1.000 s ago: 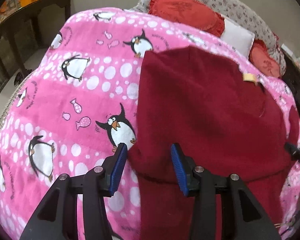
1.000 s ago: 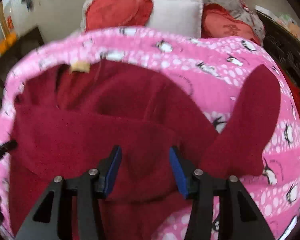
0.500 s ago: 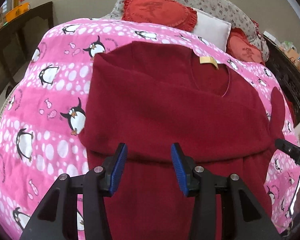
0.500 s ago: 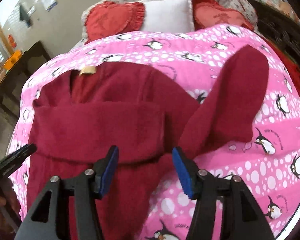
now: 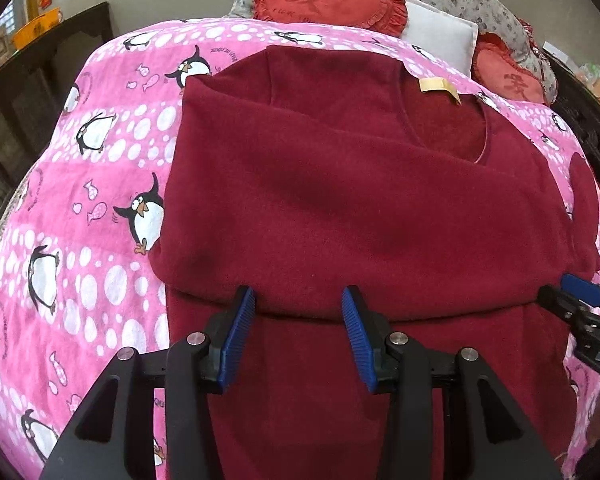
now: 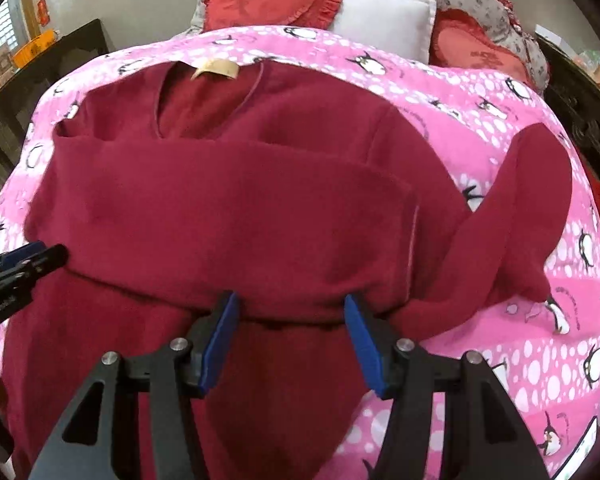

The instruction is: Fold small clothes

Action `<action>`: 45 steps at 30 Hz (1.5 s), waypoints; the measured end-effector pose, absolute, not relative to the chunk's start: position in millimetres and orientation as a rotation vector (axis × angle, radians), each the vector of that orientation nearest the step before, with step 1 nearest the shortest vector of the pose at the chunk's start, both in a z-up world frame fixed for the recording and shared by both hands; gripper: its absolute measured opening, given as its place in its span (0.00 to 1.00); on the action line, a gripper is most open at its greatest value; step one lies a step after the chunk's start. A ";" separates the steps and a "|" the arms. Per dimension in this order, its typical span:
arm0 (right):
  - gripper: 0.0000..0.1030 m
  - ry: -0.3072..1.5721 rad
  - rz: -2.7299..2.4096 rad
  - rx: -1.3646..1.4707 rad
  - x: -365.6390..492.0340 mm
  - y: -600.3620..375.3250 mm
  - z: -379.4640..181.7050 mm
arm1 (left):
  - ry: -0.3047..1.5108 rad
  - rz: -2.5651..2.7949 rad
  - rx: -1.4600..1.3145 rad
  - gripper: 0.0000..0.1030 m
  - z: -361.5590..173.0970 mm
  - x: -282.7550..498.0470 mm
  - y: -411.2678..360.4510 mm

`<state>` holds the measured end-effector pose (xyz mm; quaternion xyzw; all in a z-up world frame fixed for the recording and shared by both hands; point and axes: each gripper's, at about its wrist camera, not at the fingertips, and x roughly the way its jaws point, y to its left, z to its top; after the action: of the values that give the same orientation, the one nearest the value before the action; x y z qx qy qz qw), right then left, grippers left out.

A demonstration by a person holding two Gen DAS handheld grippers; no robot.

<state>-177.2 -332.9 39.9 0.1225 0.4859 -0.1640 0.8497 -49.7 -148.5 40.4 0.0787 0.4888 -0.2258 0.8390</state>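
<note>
Lying on a pink penguin blanket (image 5: 100, 152), the red sweater (image 5: 360, 200) has one sleeve folded across its chest and the other sleeve (image 6: 532, 208) spread out to the side. The left gripper (image 5: 298, 336) and right gripper (image 6: 288, 344) both hover at the folded sleeve's near edge, fingers spread wide, gripping nothing. Cushions (image 6: 268, 0) sit beyond.

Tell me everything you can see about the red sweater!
The red sweater looks like soft, fuzzy fleece, dark red, with a V-neck and a tan label inside the collar. It lies flat on the pink penguin blanket. One sleeve is folded across its chest; the other sleeve sticks out over the blanket. Both open tools, left and right, hover by the fold's near edge.
</note>
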 end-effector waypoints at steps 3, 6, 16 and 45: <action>0.57 1.014 -0.346 0.298 -187.7 -340.7 46.7 | 1.039 -0.473 0.155 0.28 37.5 -49.8 -153.0; 0.57 1.001 -0.338 0.324 -194.3 -343.9 50.2 | 1.042 -0.477 0.155 0.31 35.1 -50.8 -154.2; 0.57 0.935 -0.363 0.405 -216.0 -363.2 62.4 | 1.037 -0.497 0.221 0.44 29.4 -60.8 -161.9; 0.07 0.871 -0.661 0.559 -177.7 -566.3 59.8 | 1.021 -0.471 0.163 0.41 58.8 -62.1 -147.1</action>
<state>-177.7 -566.3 59.8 0.2621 0.4087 -0.3102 0.8173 -62.1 -147.1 58.8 0.0773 0.4835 -0.2228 0.8430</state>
